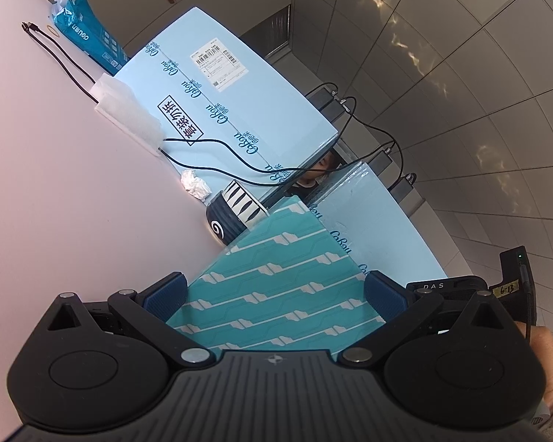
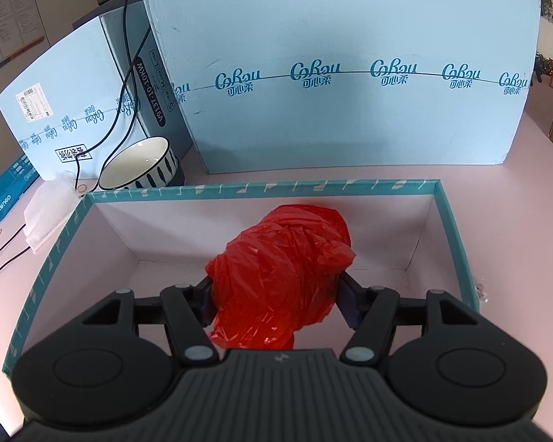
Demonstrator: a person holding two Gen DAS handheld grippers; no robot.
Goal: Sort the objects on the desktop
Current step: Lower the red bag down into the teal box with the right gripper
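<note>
- The right claw (image 2: 275, 300) was clamped on a crumpled red bag (image 2: 282, 276); both pads pressed into the plastic, one on each side.
- The bag bulged out ahead of the claw's fingertips and hung over the inside of the open teal box (image 2: 457, 228), roughly midway between its side walls.
- Whether the bag touched the box floor could not be told.
- The left claw (image 1: 274, 296) gripped the patterned side of the box (image 1: 276, 276) across its width, a blue pad (image 1: 166, 294) against each edge.
- In the left view the scene was tilted; a hand (image 1: 549, 364) showed at the lower right edge.
- A striped bowl (image 2: 140, 165) stood on the pink table (image 2: 534, 169) just behind the box's far left corner, beside the pale blue cartons (image 2: 350, 110).
- A black cable (image 2: 129, 73) ran down past the bowl to a white foam pad (image 2: 46, 210).
- A teal packet (image 2: 7, 195) lay further left, near the table edge.
- A wad of tissue (image 1: 194, 184) lay close to the bowl in the left view.
</note>
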